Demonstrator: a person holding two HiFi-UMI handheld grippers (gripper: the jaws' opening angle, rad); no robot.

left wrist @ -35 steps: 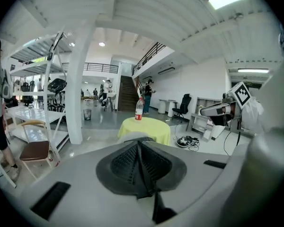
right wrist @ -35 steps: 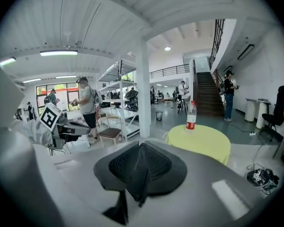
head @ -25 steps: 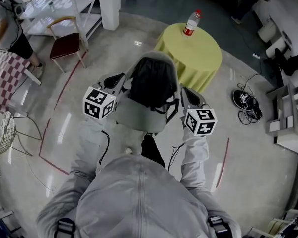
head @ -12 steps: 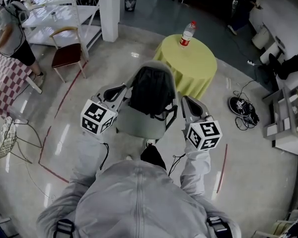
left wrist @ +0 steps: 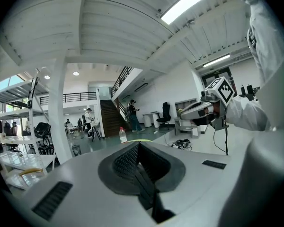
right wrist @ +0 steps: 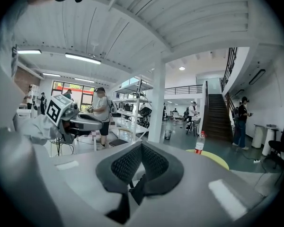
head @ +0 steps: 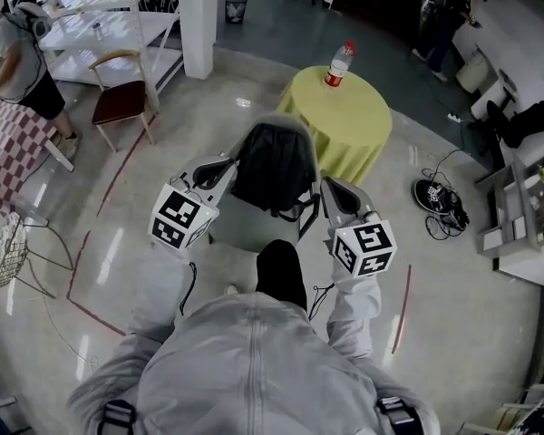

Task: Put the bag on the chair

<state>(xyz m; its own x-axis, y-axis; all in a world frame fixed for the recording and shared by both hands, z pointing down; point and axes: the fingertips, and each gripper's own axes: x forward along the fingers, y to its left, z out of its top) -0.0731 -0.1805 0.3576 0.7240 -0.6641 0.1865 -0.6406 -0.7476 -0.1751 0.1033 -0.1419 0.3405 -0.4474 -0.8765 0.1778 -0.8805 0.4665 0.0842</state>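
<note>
while the grey bag [head: 272, 166] hangs above the floor [head: 118, 234], left tongs [head: 225, 164] and right tongs [head: 326, 187] each pinch one side of it, yellow counter [head: 349, 120] just beyond, chair [head: 121, 98] well apart.

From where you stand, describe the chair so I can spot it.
Find the white pillar at the top of the head view, then the white shelving rack to its left. The chair stands in front of that rack. It alone has a dark red seat and a curved wooden back, unlike the yellow table further right.
</note>
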